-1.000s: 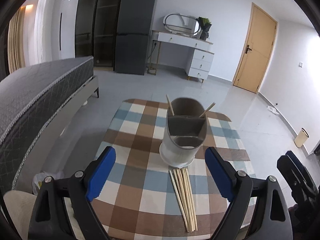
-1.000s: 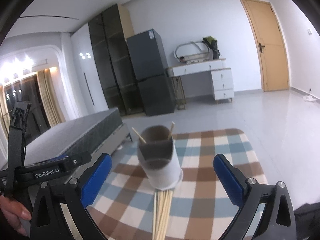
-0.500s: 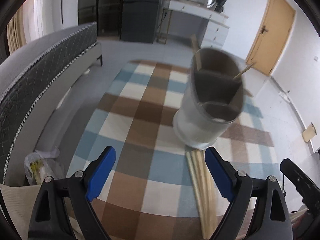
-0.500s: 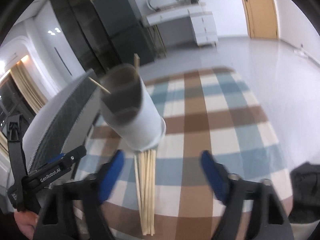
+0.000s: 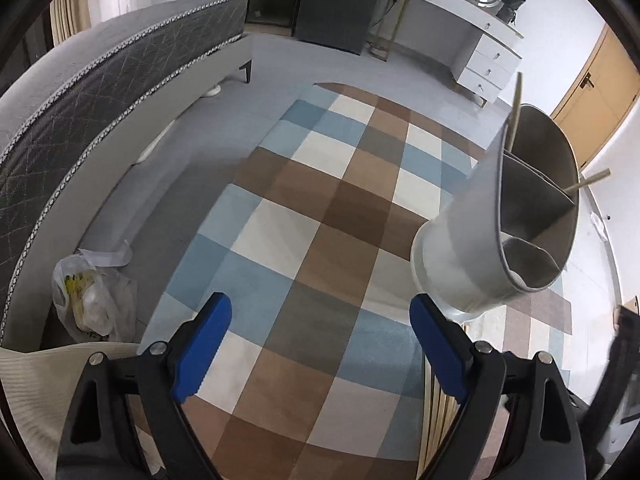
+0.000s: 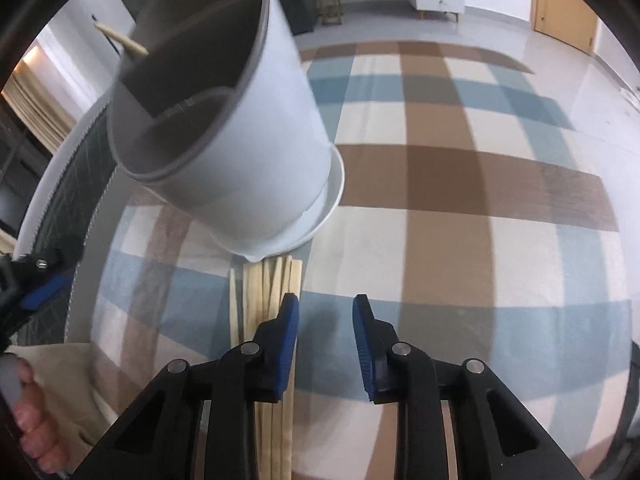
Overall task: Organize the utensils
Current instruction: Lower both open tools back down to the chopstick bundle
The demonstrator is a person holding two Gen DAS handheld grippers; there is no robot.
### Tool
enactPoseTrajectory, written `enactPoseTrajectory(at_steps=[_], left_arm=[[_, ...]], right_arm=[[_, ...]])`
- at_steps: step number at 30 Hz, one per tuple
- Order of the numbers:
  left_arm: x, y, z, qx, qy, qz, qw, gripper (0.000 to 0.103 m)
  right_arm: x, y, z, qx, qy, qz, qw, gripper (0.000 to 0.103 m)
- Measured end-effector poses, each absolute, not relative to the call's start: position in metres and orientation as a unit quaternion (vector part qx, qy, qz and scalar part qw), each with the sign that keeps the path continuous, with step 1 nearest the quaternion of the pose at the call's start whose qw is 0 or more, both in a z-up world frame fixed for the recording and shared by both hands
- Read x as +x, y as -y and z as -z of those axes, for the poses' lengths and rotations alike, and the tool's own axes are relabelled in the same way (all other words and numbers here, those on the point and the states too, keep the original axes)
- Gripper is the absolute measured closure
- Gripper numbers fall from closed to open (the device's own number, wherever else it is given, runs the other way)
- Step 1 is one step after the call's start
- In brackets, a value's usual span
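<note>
A white utensil holder (image 5: 472,248) with grey dividers stands on the checked tablecloth (image 5: 320,220); two chopsticks (image 5: 518,96) lean in its far compartment. In the right wrist view the holder (image 6: 240,152) looms at upper left, and a bundle of several loose chopsticks (image 6: 264,292) lies flat just in front of it. My right gripper (image 6: 325,302) points down over the cloth, its jaws closing with nothing between them; the left finger sits over the bundle's right edge. My left gripper (image 5: 320,308) hangs open above bare cloth, left of the holder, with the bundle (image 5: 434,408) behind its right finger.
A grey bed (image 5: 100,92) runs along the left, with a plastic bag (image 5: 88,304) on the floor beside it. A white dresser (image 5: 460,32) and a wooden door (image 5: 592,92) stand at the back. A hand (image 6: 32,420) holds the left gripper (image 6: 40,288).
Both grippers have come down and tipped toward the table. The right jaws have narrowed from wide apart to a small gap. The holder has slid to the right in the left wrist view.
</note>
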State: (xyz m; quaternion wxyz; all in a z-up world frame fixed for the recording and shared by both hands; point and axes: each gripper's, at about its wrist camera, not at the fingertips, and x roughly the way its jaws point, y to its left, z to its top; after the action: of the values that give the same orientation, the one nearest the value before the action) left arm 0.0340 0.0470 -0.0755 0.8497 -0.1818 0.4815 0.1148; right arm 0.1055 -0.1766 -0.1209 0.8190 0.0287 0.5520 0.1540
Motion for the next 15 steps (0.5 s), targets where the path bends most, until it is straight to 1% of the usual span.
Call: enactPoseTrajectory(at_steps=[3,7,12,15], left_arm=[[0.036,-0.05,0.081,-0.195,-0.49,-0.114,0.842,0.015],[0.038,-0.051,0.082,-0.194,-0.493,-0.114,0.84,0.015],[0.04,-0.053,0.082,-0.192,-0.492,-0.116,0.841,0.015],[0.04,-0.054,0.082,-0.196,-0.493,-0.117,0.84,0.015]], right_arm=[[0.109,0.169,0.126,0.026,-0.553,-0.164,0.817,0.08],[0.109,0.155,0.135,-0.007,-0.557,-0.172,0.813,0.082],[0.103,0.149,0.132,-0.041,-0.558,-0.156,0.814,0.088],[0.1,0.15,0.129,-0.047,-0.56,-0.15,0.813,0.089]])
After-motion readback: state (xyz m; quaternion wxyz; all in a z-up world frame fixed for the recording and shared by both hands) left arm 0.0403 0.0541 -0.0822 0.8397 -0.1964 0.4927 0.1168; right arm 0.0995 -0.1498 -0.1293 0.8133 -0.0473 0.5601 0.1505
